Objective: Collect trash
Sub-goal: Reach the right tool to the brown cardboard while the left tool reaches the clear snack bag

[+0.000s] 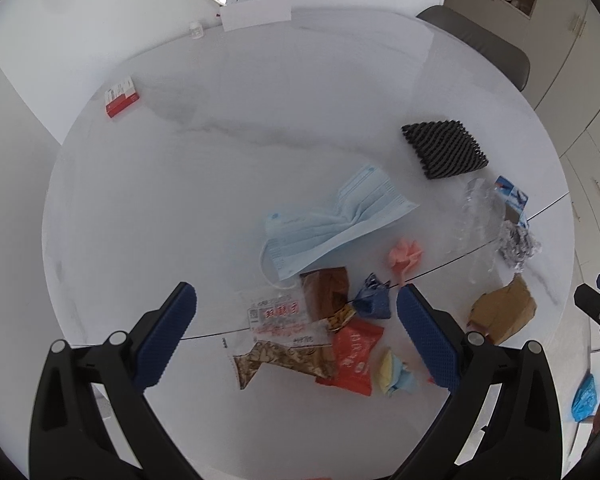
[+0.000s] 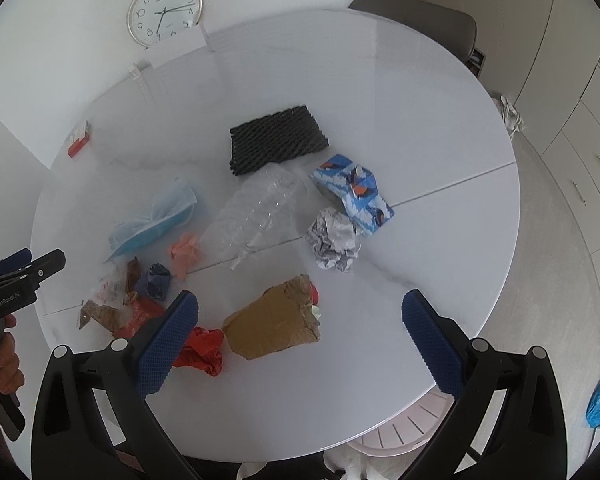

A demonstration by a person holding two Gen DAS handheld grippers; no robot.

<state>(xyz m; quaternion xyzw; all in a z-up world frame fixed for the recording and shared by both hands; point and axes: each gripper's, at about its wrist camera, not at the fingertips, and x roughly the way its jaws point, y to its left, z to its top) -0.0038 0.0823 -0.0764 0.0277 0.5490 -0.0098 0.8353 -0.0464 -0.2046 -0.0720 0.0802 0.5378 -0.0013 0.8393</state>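
Trash lies scattered on a round white table point(image 1: 220, 184). In the left wrist view my left gripper point(image 1: 296, 332) is open and empty above snack wrappers point(image 1: 296, 344), a red packet point(image 1: 354, 356) and a blue face mask point(image 1: 332, 220). In the right wrist view my right gripper point(image 2: 300, 340) is open and empty above a crumpled brown paper bag point(image 2: 272, 324) and a red wrapper point(image 2: 202, 350). A crushed clear bottle point(image 2: 256, 212), grey paper ball point(image 2: 334, 240), blue patterned carton point(image 2: 352, 194) and black foam net point(image 2: 276, 140) lie beyond.
A red and white box point(image 1: 121, 97) sits at the far left of the table. A clock point(image 2: 164, 11) leans at the back. A grey chair point(image 2: 416, 16) stands behind. A pink basket point(image 2: 404, 424) shows under the near table edge. Cabinets line the right.
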